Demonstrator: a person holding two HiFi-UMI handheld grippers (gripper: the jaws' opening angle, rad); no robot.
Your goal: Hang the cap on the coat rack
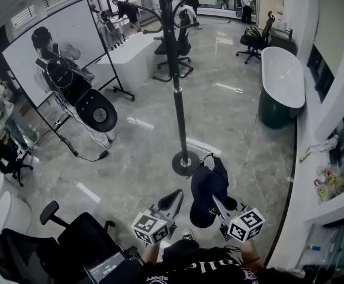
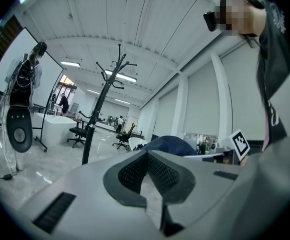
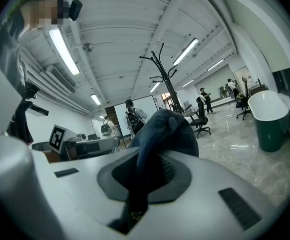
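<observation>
Glossy grey marble-look floor point(image 1: 231, 123) in a big open office. There was a whiteboard point(image 1: 71, 34) on a stand off to the left, black chairs point(image 1: 251, 40) further back, and a white tub point(image 1: 283, 81) along the right wall. The rack point(image 1: 177, 99) stood mid-room on a round base.

The cap point(image 1: 207, 188), dark blue, wasn't on the rack. It hung in the air low in front of the person, near the base and well apart from the hooks. The right gripper point(image 1: 218, 203) had its fingers pinching a fold of the cap. The left gripper point(image 1: 174, 199) sat just beside it, fingers pressed together on nothing.

Only the head view showed the rack's base and how the two grippers sat side by side. Only the gripper views showed the white ribbed ceiling with strip lights and the rack's curved hooks against it. The left gripper view also caught the cap's crown poking up behind its own fingers.

Writing-wise, not much: some print on the person's dark shirt at the bottom of the head view, too cut off to read, and a tiny yellowish mark on the cap fabric in the right gripper view, also unreadable.
</observation>
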